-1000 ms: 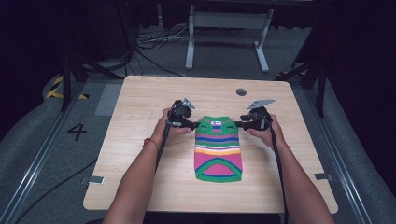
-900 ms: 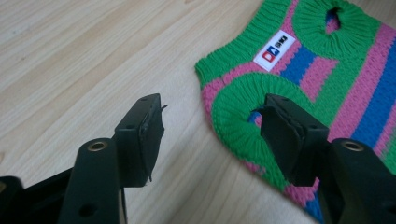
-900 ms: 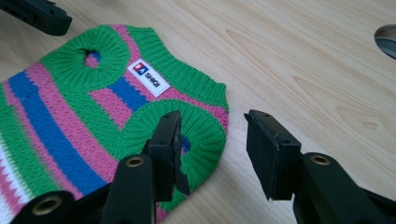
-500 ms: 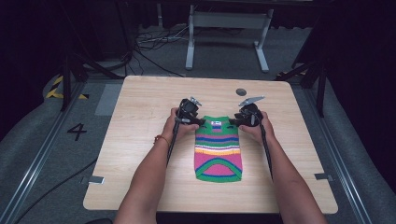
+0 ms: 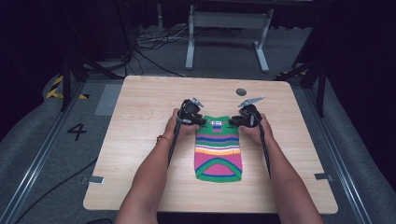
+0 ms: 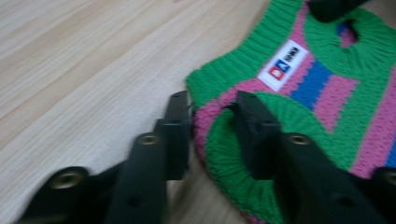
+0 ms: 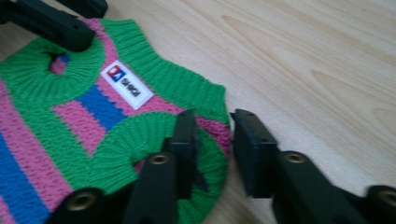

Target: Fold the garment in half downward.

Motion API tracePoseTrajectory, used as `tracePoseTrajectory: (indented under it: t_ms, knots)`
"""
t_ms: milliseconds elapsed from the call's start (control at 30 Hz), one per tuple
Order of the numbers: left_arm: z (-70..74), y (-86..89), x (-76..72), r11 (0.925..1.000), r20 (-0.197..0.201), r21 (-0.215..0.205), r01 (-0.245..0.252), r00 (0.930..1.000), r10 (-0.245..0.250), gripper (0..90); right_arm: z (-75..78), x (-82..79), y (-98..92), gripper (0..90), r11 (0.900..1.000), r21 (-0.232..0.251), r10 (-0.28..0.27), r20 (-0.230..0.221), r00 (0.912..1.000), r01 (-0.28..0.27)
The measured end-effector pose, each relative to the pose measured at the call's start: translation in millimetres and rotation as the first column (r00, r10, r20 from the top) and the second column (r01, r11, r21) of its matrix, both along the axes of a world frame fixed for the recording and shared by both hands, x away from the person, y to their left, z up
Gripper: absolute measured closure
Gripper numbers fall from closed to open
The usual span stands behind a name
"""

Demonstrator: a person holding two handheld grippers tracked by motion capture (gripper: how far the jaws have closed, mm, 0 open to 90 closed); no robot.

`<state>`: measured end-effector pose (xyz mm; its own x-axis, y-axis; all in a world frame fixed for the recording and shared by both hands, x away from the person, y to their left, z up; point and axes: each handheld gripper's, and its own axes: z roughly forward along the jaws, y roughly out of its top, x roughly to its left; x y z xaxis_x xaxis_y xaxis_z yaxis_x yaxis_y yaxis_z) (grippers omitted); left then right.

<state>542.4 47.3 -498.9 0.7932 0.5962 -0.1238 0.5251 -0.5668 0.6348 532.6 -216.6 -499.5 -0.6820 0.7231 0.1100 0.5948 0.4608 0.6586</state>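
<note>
While both hands sit at far end of small striped sweater (image 5: 218, 150), garment lies flat mid-table (image 5: 140, 116), long axis running from collar toward person, hem nearest person. Left gripper (image 5: 195, 117) at one shoulder corner, right gripper (image 5: 238, 120) at other; each equally near its own corner. Left jaws have just been closing, straddling armhole edge, knit between them, small gap visible, not yet pinched. Right jaws likewise just closing, one on knit, other on bare wood beside edge. White label (image 6: 283, 65) sits between both grippers.
</note>
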Motion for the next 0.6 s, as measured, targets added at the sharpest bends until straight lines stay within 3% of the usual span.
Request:
tracePoseTrajectory:
  t_ms: [167, 300, 367, 500, 600]
  knots:
    - [0.9, -0.5, -0.5, 1.0, 0.012, 0.001, 0.003, 0.9999, -0.003, 81.9, -0.2, -1.6, -0.4, 84.1, 1.0, 0.014, 0.0, 0.006, 1.0, 0.0]
    - [4.3, -1.2, 0.6, 0.9994, 0.054, 0.032, -0.011, 0.9985, 0.009, 83.9, 2.7, -0.1, -0.1, 85.7, 1.0, 0.002, 0.004, 0.028, 0.9996, -0.004]
    - [8.4, -1.6, 1.9, 0.9994, 0.068, 0.024, -0.026, 0.9974, 0.024, 84.0, 6.5, 1.0, 0.2, 85.8, 1.0, 0.008, 0.004, 0.044, 0.999, -0.005]
    - [30.3, -1.3, 4.2, 0.9984, 0.163, 0.042, -0.037, 0.9862, 0.029, 84.2, 20.3, 3.9, -0.3, 85.8, 0.999, 0.036, -0.002, 0.096, 0.9954, -0.001]
    - [45.4, 0.7, 2.1, 0.9986, 0.198, 0.029, -0.043, 0.9796, 0.037, 84.2, 36.0, 3.8, -0.3, 85.8, 0.999, 0.045, 0.008, 0.151, 0.9885, -0.015]
